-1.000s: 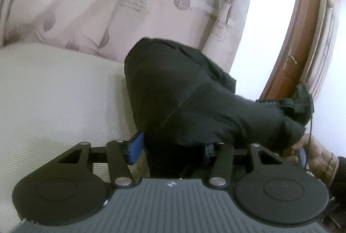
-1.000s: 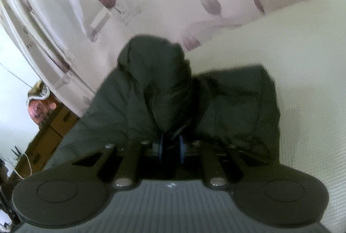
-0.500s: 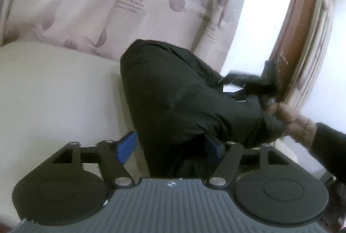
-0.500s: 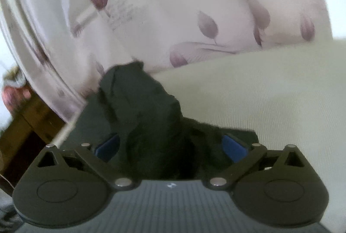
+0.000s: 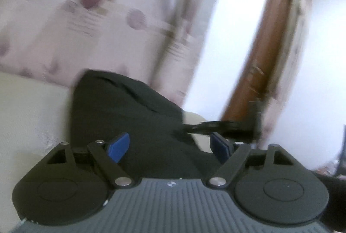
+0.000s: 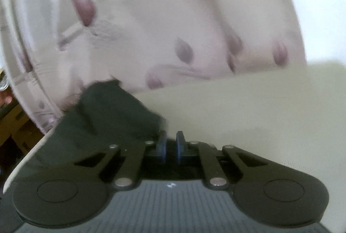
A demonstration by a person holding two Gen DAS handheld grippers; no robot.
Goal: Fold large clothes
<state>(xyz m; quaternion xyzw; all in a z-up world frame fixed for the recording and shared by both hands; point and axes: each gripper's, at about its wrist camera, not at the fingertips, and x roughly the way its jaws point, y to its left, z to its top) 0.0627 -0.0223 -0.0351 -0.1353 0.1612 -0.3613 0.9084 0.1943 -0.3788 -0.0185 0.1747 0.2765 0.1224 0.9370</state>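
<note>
Left wrist view, nearest: left tool [image 5: 170, 147] with its blue pads [image 5: 118, 146] spread wide, released, nothing between them. The dark garment [image 5: 121, 116] lay directly ahead, its near edge running in under the spread jaws; whether the pads touched the cloth could not be told. The garment sat in a bunched heap on a cream bed [image 5: 30, 116], piled highest at its far side. Off the right side of the heap a black object [image 5: 225, 126] stuck out across the view, blurred, probably the other tool, not certain. Beyond the heap hung a pale curtain [image 5: 108, 23] with mauve leaf print, heavily motion-blurred. Right of the curtain, a bright white wall, then a brown wooden door [image 5: 263, 60].

Right wrist view, nearest: right tool [image 6: 170, 146] with its blue pads [image 6: 162, 146] drawn close together, only a thin slit between them, clenched with no cloth seen in the slit. The garment [image 6: 112, 116] lay just ahead and left of the pads, its near fringe close beside the left pad; contact unclear. It rested at the left edge of the bed [image 6: 248, 120], which spread away cream and bare to the right. Behind, the same curtain [image 6: 162, 27], blurred. Far left, brown furniture [image 6: 10, 125], dim.
</note>
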